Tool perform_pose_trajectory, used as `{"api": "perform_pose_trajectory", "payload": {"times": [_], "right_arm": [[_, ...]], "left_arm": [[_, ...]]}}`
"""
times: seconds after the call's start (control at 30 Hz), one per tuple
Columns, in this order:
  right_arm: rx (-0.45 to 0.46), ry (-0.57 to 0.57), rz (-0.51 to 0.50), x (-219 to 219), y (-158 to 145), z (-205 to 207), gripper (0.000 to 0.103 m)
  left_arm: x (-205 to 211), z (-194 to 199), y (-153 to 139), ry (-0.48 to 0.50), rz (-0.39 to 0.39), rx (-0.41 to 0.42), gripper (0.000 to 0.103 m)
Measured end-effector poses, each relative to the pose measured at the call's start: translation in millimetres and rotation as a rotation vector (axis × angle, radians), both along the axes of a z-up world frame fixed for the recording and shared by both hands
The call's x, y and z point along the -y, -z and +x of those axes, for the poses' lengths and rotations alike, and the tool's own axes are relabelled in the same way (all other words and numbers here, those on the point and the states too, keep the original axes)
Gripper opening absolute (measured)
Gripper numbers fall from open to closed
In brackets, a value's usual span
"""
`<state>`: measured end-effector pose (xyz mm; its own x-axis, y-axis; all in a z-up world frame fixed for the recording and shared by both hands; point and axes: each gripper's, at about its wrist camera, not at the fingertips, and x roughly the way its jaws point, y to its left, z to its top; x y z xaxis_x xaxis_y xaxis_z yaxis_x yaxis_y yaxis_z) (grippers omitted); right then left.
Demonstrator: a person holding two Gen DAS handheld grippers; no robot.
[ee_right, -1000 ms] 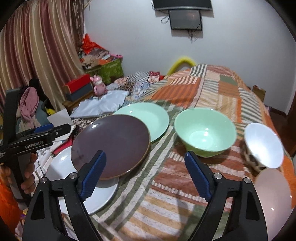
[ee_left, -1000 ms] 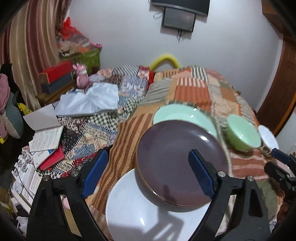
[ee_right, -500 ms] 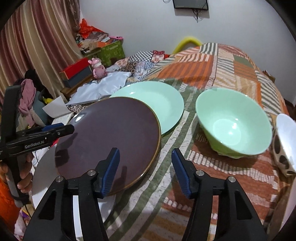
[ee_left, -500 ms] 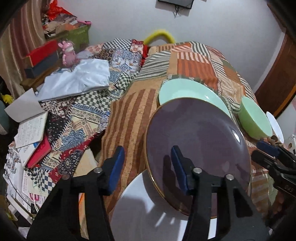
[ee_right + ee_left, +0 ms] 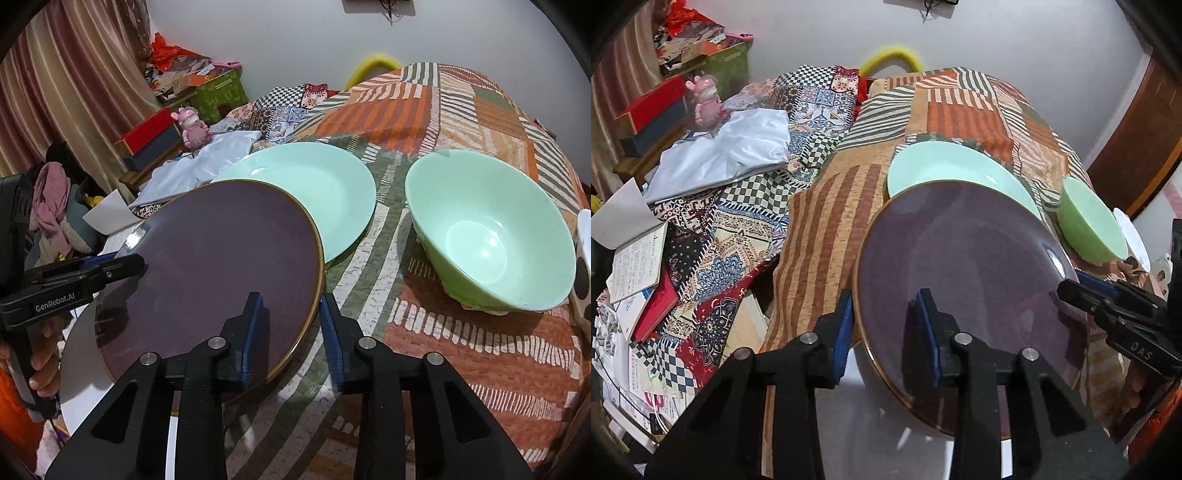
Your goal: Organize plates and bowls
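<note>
A dark purple plate (image 5: 960, 266) (image 5: 221, 258) lies partly on a white plate (image 5: 868, 424) (image 5: 77, 350) on the patchwork bedspread. My left gripper (image 5: 886, 328) straddles its left rim. One pad is over the plate and the other just outside the rim. My right gripper (image 5: 291, 328) straddles the opposite rim the same way. Both sets of jaws are closing with the rim between them, and I see no firm press. Behind lie a mint plate (image 5: 945, 166) (image 5: 314, 177), a green bowl (image 5: 1089, 229) (image 5: 491, 229) and a white spotted bowl (image 5: 583, 258).
Beside the bed on the left lie open books (image 5: 635, 258), a grey cloth (image 5: 720, 155), a pink toy (image 5: 192, 127) and stacked boxes (image 5: 147, 140). A curtain (image 5: 74, 92) hangs behind them. A hand (image 5: 40, 354) holds the left gripper's handle.
Both grippers came down and forward onto the purple plate. Their jaws narrowed from wide apart to a small gap around its rim. The plates and bowls have not moved.
</note>
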<state>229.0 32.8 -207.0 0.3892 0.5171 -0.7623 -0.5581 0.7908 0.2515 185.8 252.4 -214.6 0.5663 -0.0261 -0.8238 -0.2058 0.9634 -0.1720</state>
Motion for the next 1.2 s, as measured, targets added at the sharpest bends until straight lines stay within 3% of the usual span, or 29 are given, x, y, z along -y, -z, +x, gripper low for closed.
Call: {"api": "perform_pose_trajectory", "payload": {"times": [0.53, 1.2], "right_arm": [[-0.018, 0.015, 0.037, 7, -1, -2, 0.027], [0.060, 0.051, 0.086, 54, -33, -32, 0.027]], "left_arm": [[7, -4, -3, 0.006, 0.010, 0.009, 0.033], [52, -37, -43, 0.049, 0.050, 0.089, 0.033]]}}
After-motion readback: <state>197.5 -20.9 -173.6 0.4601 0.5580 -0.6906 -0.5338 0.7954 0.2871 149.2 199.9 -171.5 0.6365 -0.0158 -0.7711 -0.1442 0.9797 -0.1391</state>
